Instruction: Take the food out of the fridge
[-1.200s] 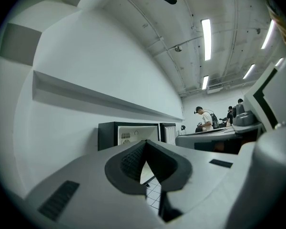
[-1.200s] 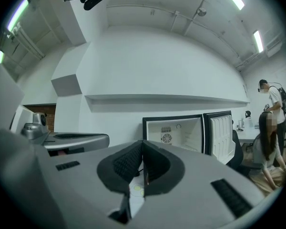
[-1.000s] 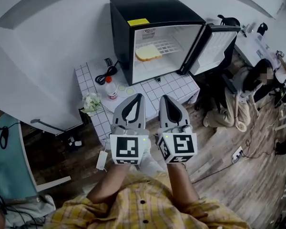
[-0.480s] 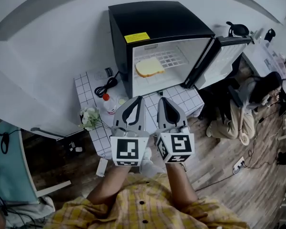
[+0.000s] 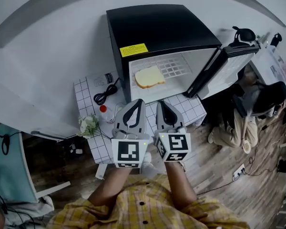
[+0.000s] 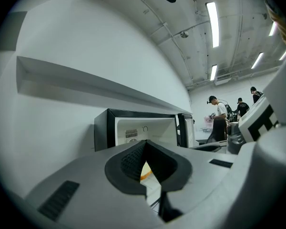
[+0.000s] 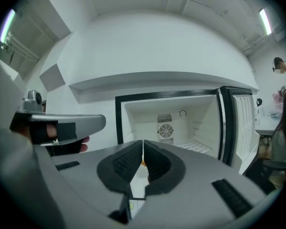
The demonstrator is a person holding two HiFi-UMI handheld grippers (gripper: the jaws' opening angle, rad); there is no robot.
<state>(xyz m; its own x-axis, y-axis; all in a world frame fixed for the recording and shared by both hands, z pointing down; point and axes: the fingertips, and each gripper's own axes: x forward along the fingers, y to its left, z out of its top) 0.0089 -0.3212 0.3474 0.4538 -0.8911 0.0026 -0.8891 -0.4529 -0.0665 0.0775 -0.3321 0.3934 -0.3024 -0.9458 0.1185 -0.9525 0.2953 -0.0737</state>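
Left tongs (image 5: 138, 103) and right tongs (image 5: 161, 103) both closed, empty, held side by side over the desk (image 5: 189, 107), lined up on the open fridge (image 5: 157, 27), where the bread (image 5: 149, 77) lies inside, not yet within my reach.

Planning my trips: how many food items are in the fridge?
1: a slice of bread lying at the left inside the open fridge; corners out of view could hide more.
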